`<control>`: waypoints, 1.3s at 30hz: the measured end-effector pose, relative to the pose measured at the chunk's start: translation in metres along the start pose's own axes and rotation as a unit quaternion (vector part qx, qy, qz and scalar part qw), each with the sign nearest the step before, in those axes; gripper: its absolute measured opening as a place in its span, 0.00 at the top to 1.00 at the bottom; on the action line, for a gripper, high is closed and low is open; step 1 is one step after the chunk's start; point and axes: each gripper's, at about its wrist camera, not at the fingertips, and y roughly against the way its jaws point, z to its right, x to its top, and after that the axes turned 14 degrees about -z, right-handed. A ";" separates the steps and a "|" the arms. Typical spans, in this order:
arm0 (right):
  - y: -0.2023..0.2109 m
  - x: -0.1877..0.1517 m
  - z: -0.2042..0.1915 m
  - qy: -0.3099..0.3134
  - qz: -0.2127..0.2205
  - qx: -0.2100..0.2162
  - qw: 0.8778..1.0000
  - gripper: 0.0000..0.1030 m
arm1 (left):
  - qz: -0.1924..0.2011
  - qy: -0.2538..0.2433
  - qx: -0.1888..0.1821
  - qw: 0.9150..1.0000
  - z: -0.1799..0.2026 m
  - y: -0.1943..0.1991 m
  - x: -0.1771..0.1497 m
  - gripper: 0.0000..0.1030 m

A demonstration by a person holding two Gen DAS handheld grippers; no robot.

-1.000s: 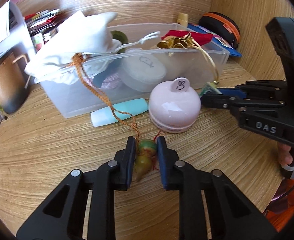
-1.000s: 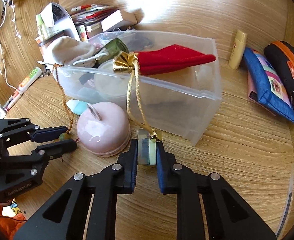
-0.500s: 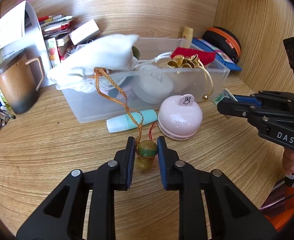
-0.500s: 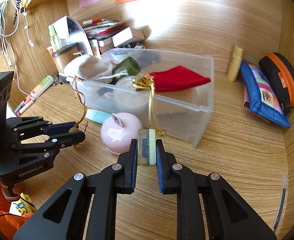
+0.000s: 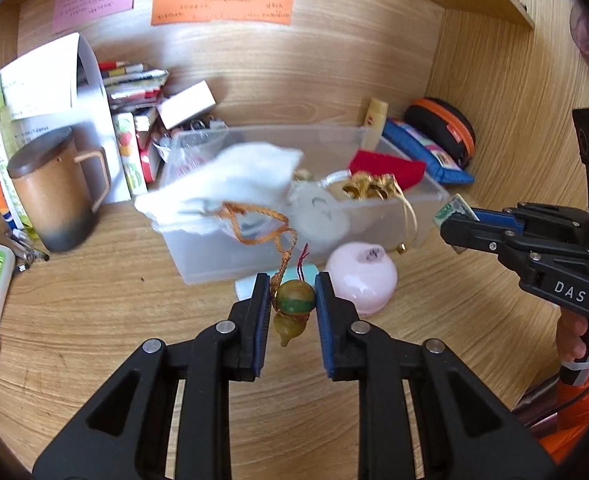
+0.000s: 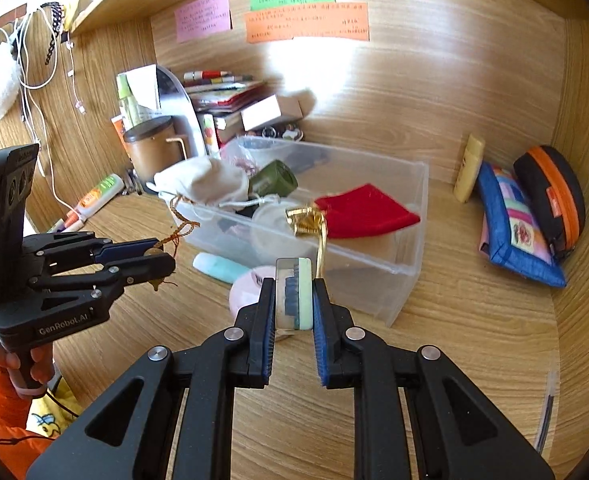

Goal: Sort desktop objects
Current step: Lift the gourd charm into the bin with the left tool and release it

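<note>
Both tools raised, gourd charm (image 5: 294, 304) clamped

A small gourd-shaped charm (image 5: 294, 306), brown with a green band, hangs clear of the worktop, pinched at its upper bulb, its point downward. Its braided orange cord (image 5: 262, 224) loops up toward 11 o'clock to a white drawstring pouch (image 5: 230, 184) draped over the near rim of a clear plastic bin (image 6: 410, 264). A flat tag (image 6: 294, 294), pale green on one edge, is held upright; its gold cord (image 6: 320, 248) rises toward 12 o'clock to a red pouch (image 6: 366, 216) lying in the bin.
</note>
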 end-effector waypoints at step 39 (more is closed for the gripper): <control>-0.042 -0.001 0.028 -0.034 -0.063 -0.010 0.997 0.86 | -0.008 -0.002 -0.022 1.000 -0.035 -0.029 0.076 0.79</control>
